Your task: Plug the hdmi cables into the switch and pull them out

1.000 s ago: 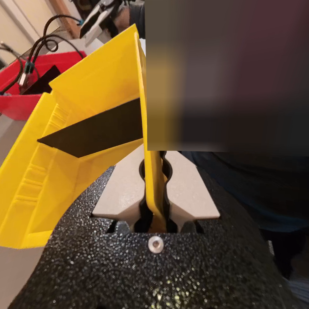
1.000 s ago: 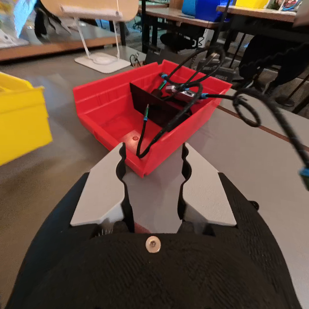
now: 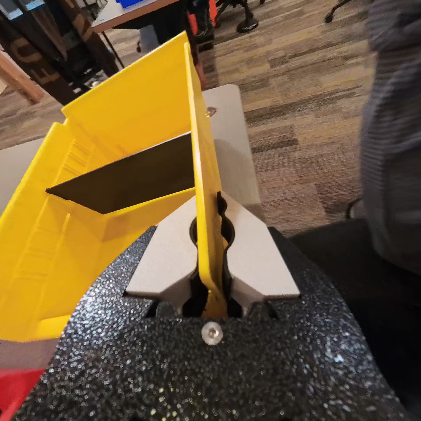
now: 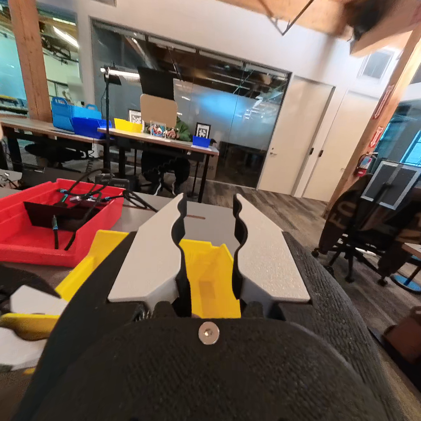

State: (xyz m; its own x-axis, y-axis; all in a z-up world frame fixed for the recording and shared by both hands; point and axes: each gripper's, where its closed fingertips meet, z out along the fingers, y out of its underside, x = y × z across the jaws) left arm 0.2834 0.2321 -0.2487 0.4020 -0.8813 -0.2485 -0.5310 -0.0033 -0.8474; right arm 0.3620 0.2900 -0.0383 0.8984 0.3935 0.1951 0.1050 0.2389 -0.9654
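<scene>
My left gripper (image 3: 206, 205) is shut on the right side wall of an empty yellow bin (image 3: 136, 127) that has a black divider (image 3: 127, 180), and holds it over the grey table's corner (image 3: 230, 145). My right gripper (image 4: 209, 198) is open and empty, just above the yellow bin (image 4: 209, 273). The red bin (image 4: 34, 243) sits at the left on the table. It holds the small switch (image 4: 79, 199) and black HDMI cables (image 4: 75, 237) that drape over its black divider (image 4: 52, 216). The left gripper (image 4: 25, 323) also shows at the lower left, clamped on the yellow rim.
A corner of the red bin (image 3: 16, 387) shows at the lower left. A person in grey (image 3: 391, 136) stands close on the right. Office chairs (image 4: 355, 227) stand to the right. A person (image 4: 180, 132) sits at a far table with blue bins (image 4: 75, 120).
The left gripper has swung the yellow bin round, so it now faces the table corner and floor. The right gripper has left the red bin and moved over the yellow bin, tilting up.
</scene>
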